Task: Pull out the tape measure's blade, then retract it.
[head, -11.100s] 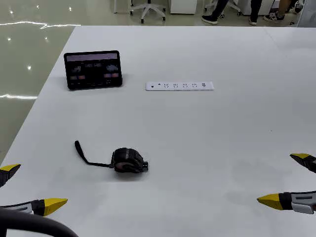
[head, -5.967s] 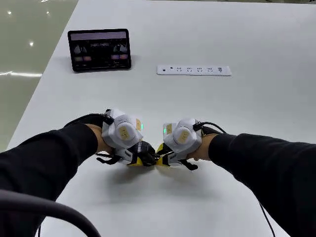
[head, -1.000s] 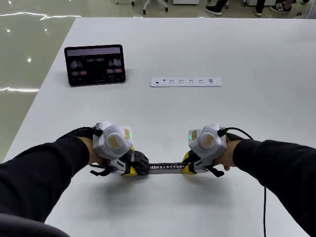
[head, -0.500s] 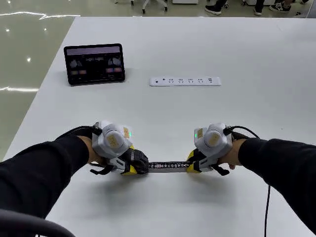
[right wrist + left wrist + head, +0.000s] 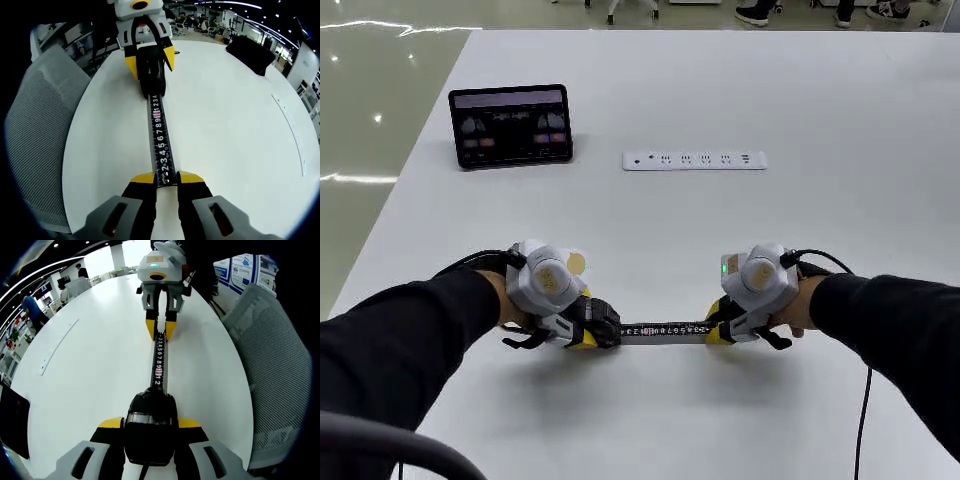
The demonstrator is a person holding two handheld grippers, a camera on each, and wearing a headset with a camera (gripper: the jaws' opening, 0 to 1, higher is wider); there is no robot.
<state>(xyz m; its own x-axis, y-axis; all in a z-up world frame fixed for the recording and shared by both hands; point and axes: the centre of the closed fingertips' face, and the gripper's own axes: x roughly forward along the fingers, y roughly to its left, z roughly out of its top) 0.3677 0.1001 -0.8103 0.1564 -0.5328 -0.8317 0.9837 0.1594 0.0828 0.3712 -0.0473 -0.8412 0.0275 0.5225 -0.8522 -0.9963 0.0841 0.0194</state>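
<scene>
The black tape measure case [image 5: 597,324] rests on the white table, held between the yellow-tipped fingers of my left gripper [image 5: 582,332]; in the left gripper view the case [image 5: 151,421] sits in that gripper [image 5: 150,424]. Its numbered blade [image 5: 665,329] runs rightward, low over the table, to my right gripper [image 5: 716,330], which is shut on the blade's end. In the right gripper view the blade [image 5: 158,140] leads from my right gripper [image 5: 166,178] to the case [image 5: 150,70]. The left gripper view shows the blade [image 5: 158,362] stretching away to the right gripper [image 5: 160,330].
A dark tablet [image 5: 510,126] stands at the table's far left. A white power strip [image 5: 694,160] lies beyond the grippers, mid-table. A grey mesh chair [image 5: 270,370] stands behind the near table edge. A cable [image 5: 860,400] trails from the right hand.
My right gripper has moved a little further right over the last second, and the drawn-out blade is longer. The left gripper and case have stayed put.
</scene>
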